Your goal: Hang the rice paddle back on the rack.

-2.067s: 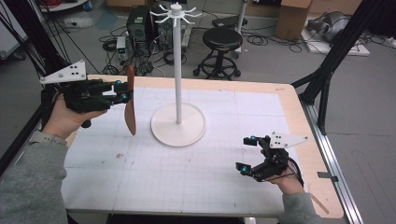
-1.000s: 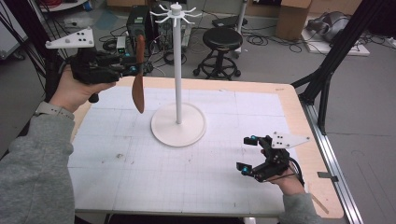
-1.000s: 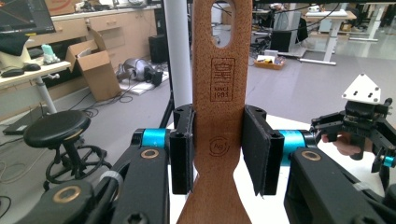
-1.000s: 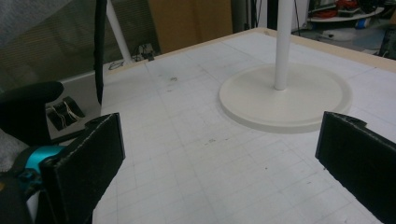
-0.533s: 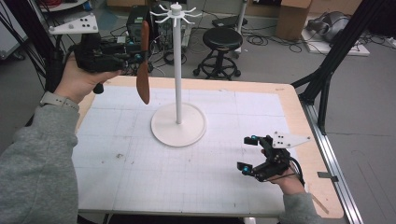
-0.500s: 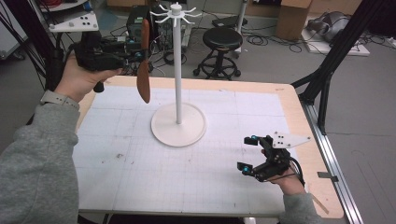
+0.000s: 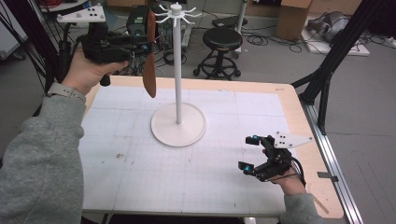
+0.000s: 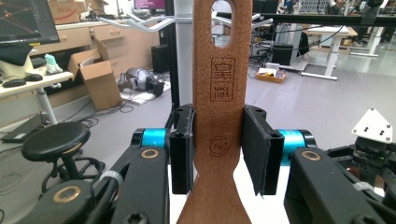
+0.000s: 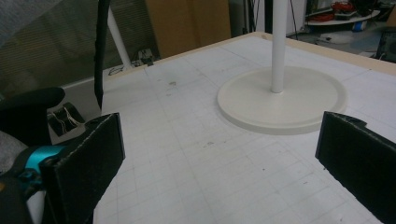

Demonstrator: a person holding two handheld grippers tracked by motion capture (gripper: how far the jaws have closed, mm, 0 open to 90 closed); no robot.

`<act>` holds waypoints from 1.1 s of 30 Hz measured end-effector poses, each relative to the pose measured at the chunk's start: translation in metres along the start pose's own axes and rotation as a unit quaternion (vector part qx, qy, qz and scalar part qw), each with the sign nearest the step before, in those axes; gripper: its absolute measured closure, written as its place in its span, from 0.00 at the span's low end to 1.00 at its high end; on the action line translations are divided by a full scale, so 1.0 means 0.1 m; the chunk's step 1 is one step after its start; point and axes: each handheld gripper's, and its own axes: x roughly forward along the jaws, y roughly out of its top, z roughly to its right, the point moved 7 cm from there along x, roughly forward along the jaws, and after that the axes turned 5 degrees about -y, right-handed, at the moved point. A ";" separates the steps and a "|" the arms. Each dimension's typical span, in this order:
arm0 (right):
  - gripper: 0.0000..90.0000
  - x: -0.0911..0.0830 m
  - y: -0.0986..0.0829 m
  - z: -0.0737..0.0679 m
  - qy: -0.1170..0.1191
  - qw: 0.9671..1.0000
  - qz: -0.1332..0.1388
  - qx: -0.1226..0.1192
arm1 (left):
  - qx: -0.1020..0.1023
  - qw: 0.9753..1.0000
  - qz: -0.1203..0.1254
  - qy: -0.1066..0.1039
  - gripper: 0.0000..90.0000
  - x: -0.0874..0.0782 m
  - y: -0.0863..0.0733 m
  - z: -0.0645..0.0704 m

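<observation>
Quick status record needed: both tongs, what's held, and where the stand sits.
left tongs: shut on wooden spatula, raised near the stand's top hooks
spatula: hangs upright, hanging hole uppermost
right tongs: open, holding nothing, low over the table
stand: white pole on round base, mid-table

Your left gripper [image 7: 140,45] raised high at the far left, jaws clamped, forearm reaching up and forward, your right gripper [image 7: 251,153] low near the table's right side, jaws wide apart
</observation>
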 end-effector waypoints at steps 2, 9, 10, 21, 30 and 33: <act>0.00 0.00 0.00 -0.01 0.001 1.000 -0.001 0.001 | -0.002 1.000 0.002 0.000 0.73 0.02 0.01 -0.01; 0.00 -0.02 0.01 -0.01 -0.002 1.000 0.004 0.001 | 0.000 1.000 -0.001 0.009 0.73 0.05 0.04 -0.02; 0.00 -0.02 0.01 -0.01 -0.002 1.000 0.002 0.002 | -0.001 1.000 -0.001 0.009 0.73 0.06 0.04 -0.03; 0.00 -0.03 0.01 -0.01 -0.002 1.000 0.006 0.005 | -0.003 1.000 -0.007 0.007 0.73 0.15 0.00 -0.03; 0.00 -0.04 0.01 -0.01 -0.002 1.000 0.006 0.000 | -0.006 1.000 -0.017 0.010 0.73 0.15 -0.04 -0.07; 0.00 -0.04 0.01 -0.02 -0.003 1.000 0.006 0.002 | -0.003 1.000 -0.021 0.009 0.73 0.18 -0.05 -0.06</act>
